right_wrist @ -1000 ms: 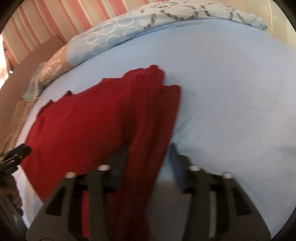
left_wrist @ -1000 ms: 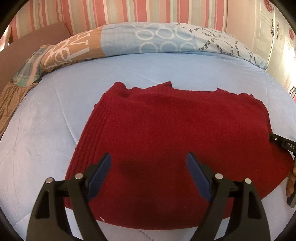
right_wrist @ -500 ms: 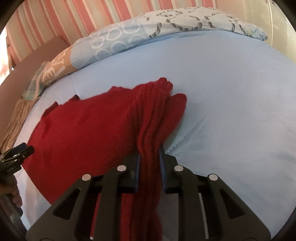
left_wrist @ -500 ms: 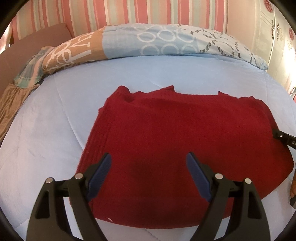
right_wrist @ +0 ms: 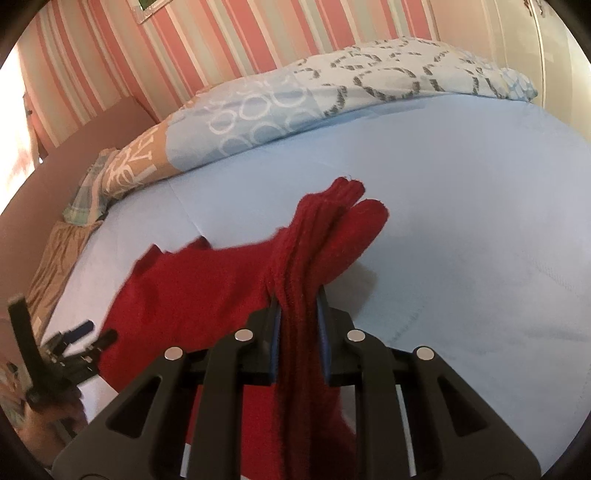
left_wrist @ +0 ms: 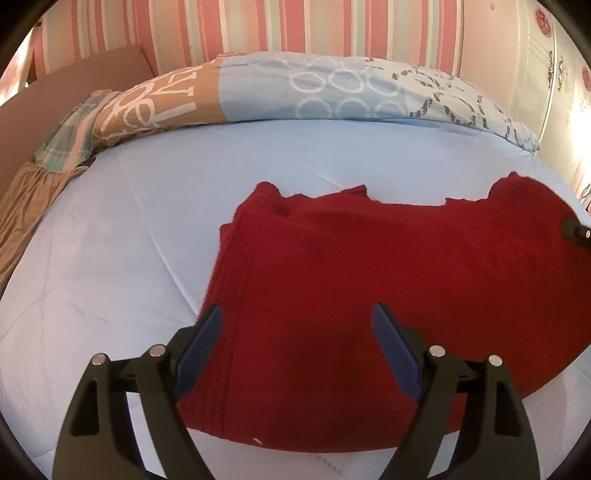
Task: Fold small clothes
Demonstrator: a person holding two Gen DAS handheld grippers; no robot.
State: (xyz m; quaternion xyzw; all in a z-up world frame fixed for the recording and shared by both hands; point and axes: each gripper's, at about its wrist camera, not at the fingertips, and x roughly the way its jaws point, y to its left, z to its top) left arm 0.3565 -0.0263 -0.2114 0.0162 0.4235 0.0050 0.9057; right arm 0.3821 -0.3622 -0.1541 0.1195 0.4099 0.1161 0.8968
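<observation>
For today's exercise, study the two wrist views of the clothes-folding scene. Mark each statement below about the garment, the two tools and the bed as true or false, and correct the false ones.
1. The right tool is shut on an edge of the red sweater. True.
2. The left tool grips the sweater. False: its jaws stand wide open above the garment.
3. The sweater lies on a light blue bedcover. True.
4. The wall behind the bed is plain white. False: the wall has pink, white and green stripes.
5. A patterned quilt lies at the far side of the bed. True.
</observation>
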